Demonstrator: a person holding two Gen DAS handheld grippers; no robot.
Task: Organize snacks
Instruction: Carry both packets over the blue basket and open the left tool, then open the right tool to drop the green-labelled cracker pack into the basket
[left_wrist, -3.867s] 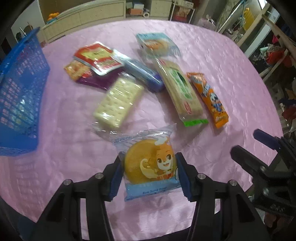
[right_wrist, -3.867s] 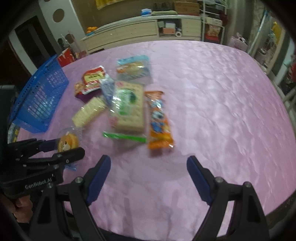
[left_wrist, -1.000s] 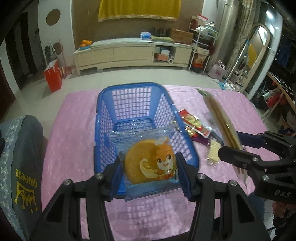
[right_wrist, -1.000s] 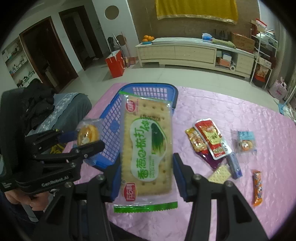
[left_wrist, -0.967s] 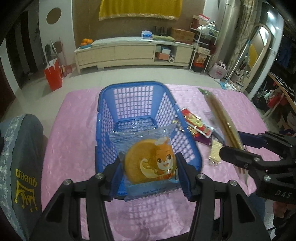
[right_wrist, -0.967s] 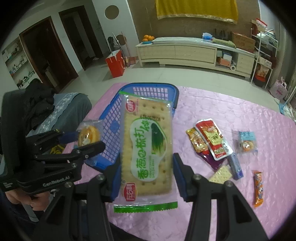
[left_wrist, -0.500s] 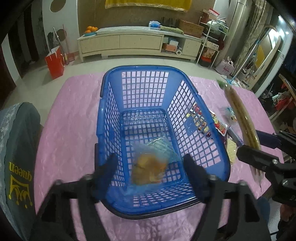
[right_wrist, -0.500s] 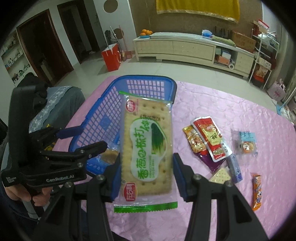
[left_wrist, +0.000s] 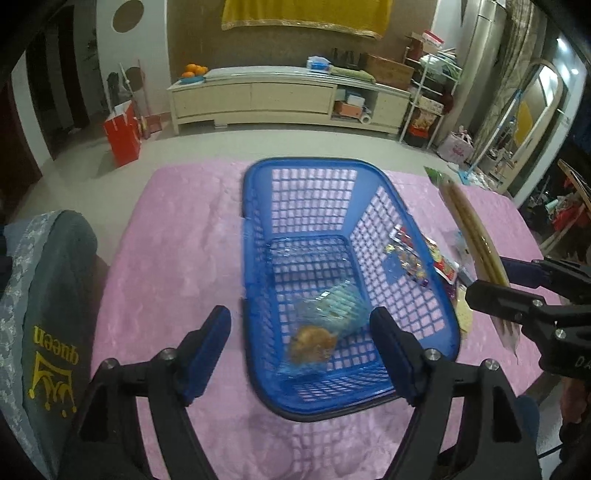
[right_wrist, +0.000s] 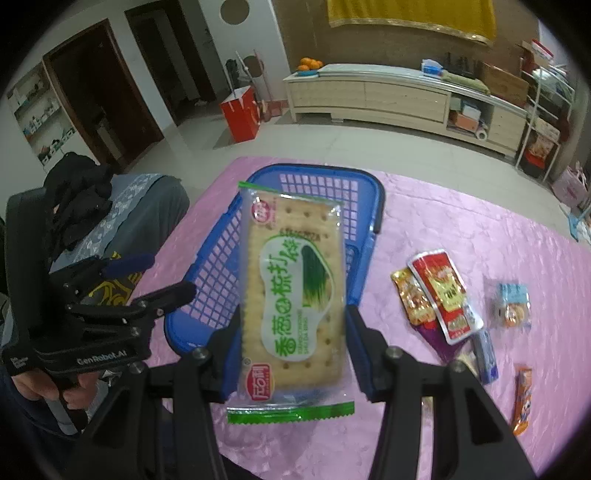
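A blue basket (left_wrist: 255, 236) stands on the pink table; it also shows in the right wrist view (right_wrist: 218, 266). A round cake packet (left_wrist: 321, 328) lies on the basket floor. My left gripper (left_wrist: 299, 343) is open and empty above the basket's near end. My right gripper (right_wrist: 291, 347) is shut on a green-and-white cracker packet (right_wrist: 295, 291), held above the table beside the basket; the packet shows edge-on in the left wrist view (left_wrist: 472, 229).
Loose snacks lie on the pink cloth right of the basket: a red packet (right_wrist: 443, 291), a yellow packet (right_wrist: 410, 295), a small cake packet (right_wrist: 513, 306), a blue packet (right_wrist: 484, 354), an orange bar (right_wrist: 522, 395). A grey cushioned chair (left_wrist: 40, 314) stands at the left.
My left gripper opened and the cake packet dropped into the basket. The right gripper still holds the cracker packet and has come a little closer to the basket.
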